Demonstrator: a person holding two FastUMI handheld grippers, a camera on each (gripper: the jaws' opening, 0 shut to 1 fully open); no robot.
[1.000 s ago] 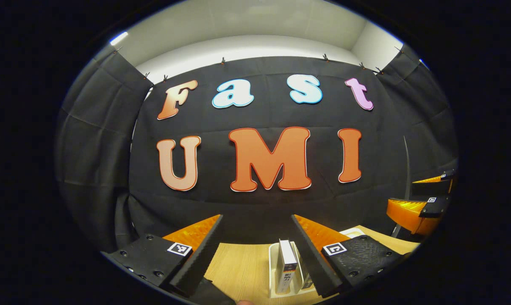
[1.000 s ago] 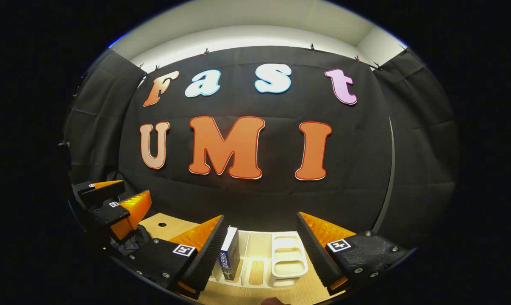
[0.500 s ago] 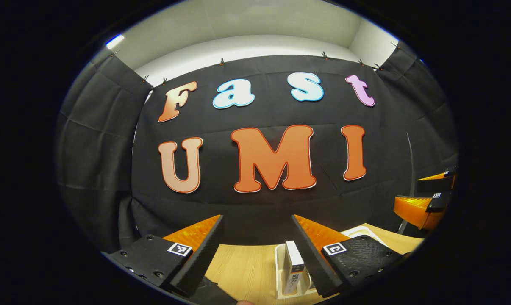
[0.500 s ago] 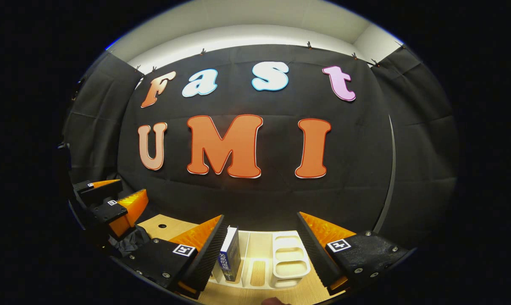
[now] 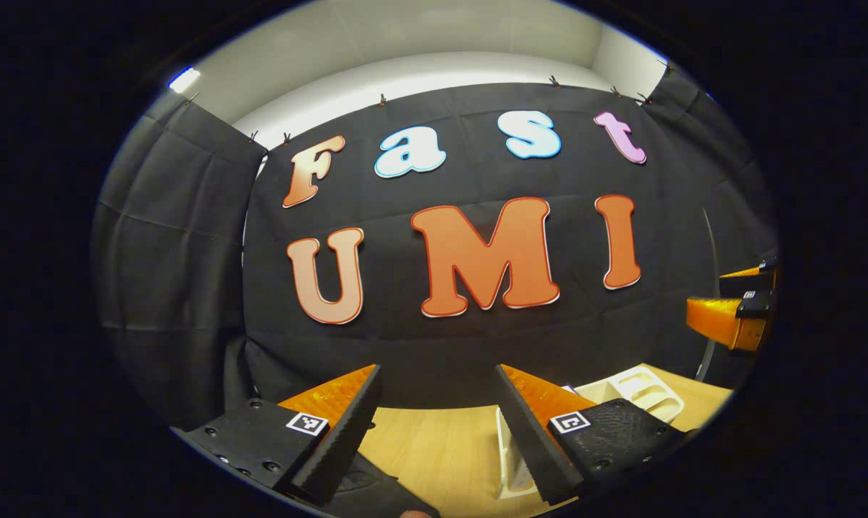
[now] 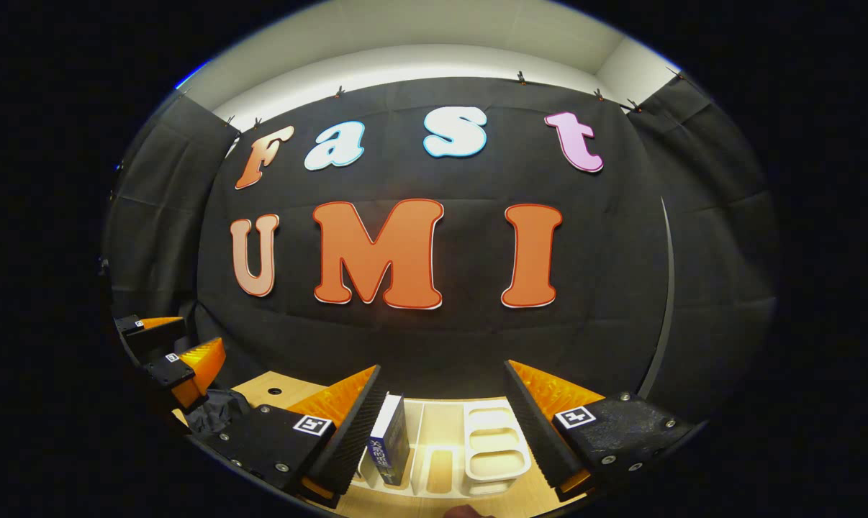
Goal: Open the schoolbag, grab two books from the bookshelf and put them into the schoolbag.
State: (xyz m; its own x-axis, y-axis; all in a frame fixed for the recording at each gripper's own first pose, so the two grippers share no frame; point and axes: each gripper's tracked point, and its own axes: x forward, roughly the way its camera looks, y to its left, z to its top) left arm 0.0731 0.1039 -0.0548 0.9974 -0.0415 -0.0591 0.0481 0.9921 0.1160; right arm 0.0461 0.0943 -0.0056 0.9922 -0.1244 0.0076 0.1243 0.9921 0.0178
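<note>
Wood table (image 6: 434, 507) w/ white bookshelf (image 6: 495, 453), one book (image 6: 389, 442) upright in left slot, both grippers' fingers spread wide, empty.

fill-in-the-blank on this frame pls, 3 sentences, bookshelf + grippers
1. In the right gripper view, a book stands upright in the white bookshelf, close to the right gripper's ______ finger.
2. Both the right gripper and the left gripper have their fingers spread ______.
3. The bookshelf rests on a ______ table.

Missing words: left; open; wooden
</note>
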